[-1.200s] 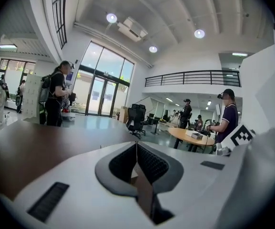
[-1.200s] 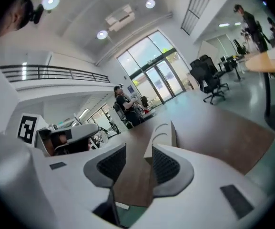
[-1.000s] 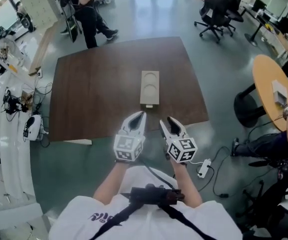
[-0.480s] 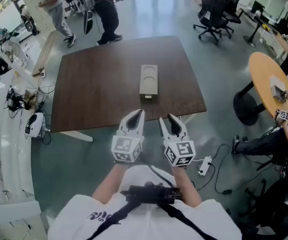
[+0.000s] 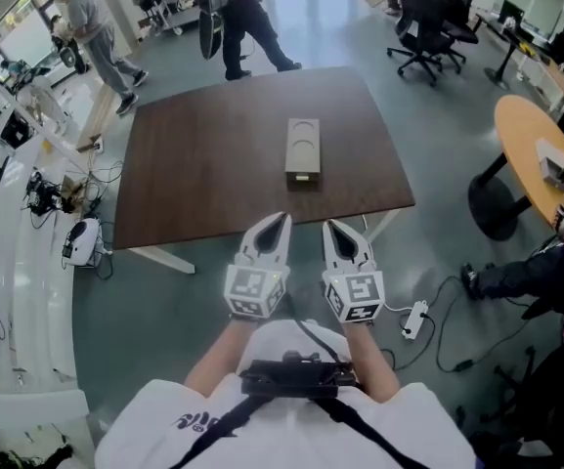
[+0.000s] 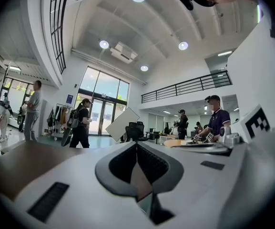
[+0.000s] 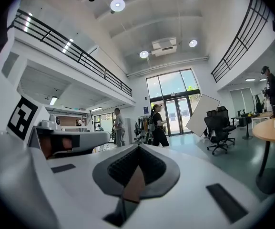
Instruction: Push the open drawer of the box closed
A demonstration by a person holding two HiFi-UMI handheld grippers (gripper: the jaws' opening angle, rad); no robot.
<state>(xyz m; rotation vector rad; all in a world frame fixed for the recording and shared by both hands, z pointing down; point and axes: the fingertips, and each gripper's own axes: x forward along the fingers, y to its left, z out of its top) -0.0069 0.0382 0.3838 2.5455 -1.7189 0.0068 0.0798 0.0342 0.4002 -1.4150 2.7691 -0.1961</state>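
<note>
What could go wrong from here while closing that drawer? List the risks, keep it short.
1. Nothing visibly holds the box on the table, so a push on its drawer may slide the whole box instead of shutting it.
2. Both grippers hang short of the table's near edge. The left gripper is shut, and the right gripper has fingers just closed on nothing. An off-centre push from that far may twist the box.
</note>
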